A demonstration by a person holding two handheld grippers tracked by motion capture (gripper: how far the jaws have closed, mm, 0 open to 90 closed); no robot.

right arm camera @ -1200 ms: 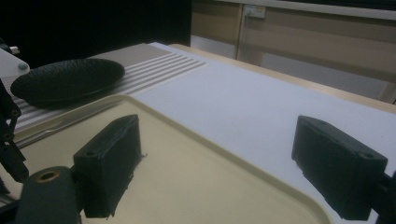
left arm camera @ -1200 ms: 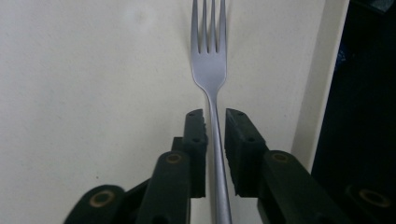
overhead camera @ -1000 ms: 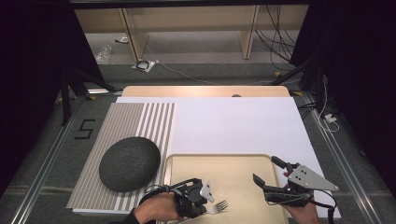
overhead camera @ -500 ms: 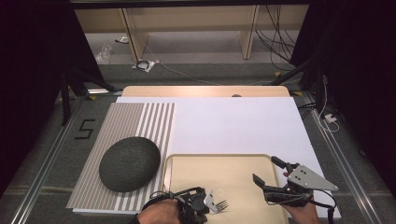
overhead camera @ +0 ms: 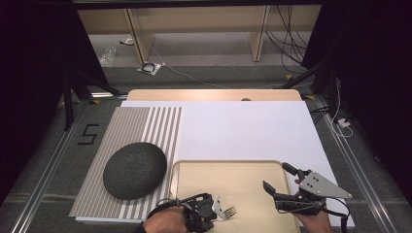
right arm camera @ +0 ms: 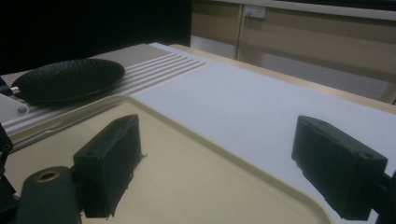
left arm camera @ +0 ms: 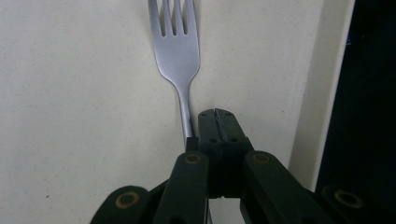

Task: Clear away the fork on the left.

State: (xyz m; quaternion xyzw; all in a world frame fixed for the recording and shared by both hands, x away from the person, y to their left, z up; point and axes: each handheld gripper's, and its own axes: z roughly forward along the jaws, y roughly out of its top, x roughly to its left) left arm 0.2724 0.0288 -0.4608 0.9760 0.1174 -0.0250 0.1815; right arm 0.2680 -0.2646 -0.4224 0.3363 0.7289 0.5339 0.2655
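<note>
A silver fork (overhead camera: 227, 212) lies on the cream tray (overhead camera: 223, 163) near its front edge, tines pointing right. My left gripper (overhead camera: 214, 210) hovers low over its handle with the jaws shut together. In the left gripper view the closed left gripper (left arm camera: 217, 114) sits just right of the fork (left arm camera: 177, 51), whose handle runs under the left jaw and not between the pads. My right gripper (overhead camera: 277, 175) stands open over the tray's right side. Nothing is between the wide-apart jaws of the right gripper (right arm camera: 224, 163).
A dark grey round plate (overhead camera: 134, 170) rests on a striped placemat (overhead camera: 145, 126) left of the tray. A white mat (overhead camera: 243, 131) covers the table beyond the tray, with the wooden table edge (overhead camera: 214, 94) at the back. The plate (right arm camera: 70, 79) is also in the right gripper view.
My left hand and its gripper have slipped slightly toward the near edge of the table. The fork and the right gripper stay where they were.
</note>
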